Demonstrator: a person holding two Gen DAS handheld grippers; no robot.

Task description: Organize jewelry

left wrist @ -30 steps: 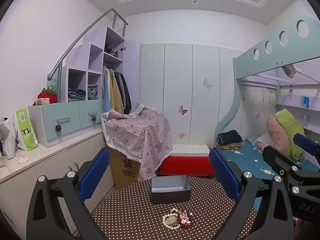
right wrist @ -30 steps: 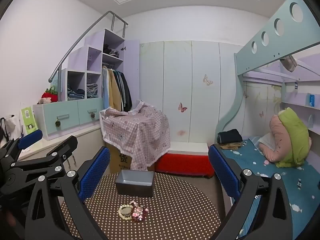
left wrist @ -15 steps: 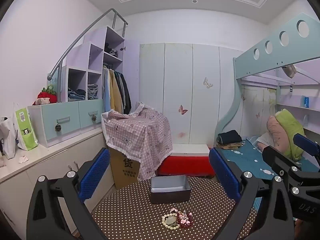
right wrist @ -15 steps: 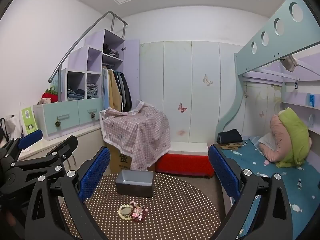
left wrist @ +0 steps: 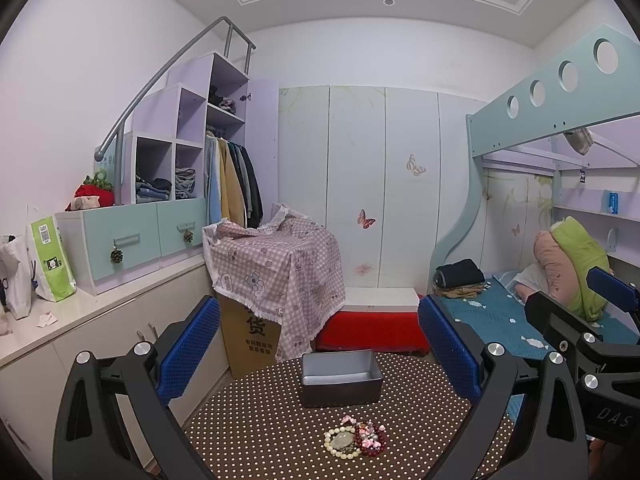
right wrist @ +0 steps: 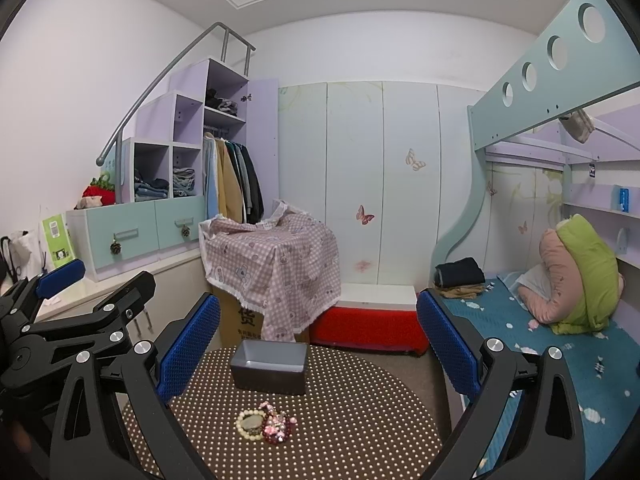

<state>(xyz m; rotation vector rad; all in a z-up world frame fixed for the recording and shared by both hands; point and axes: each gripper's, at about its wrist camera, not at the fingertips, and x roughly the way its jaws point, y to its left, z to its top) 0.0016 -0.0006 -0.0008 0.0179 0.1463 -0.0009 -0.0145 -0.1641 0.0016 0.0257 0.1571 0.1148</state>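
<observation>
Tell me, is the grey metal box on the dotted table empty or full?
Empty. The grey metal box shows a bare interior; the bead bracelets lie on the table before it.

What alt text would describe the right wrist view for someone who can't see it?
A pile of bead bracelets lies on a round polka-dot table, in front of an empty grey box. The open right gripper frames them; the left gripper shows at left, in a child's bedroom.

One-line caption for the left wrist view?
Open left tool hovers above a dotted table holding a bracelet pile and an empty grey box.
</observation>
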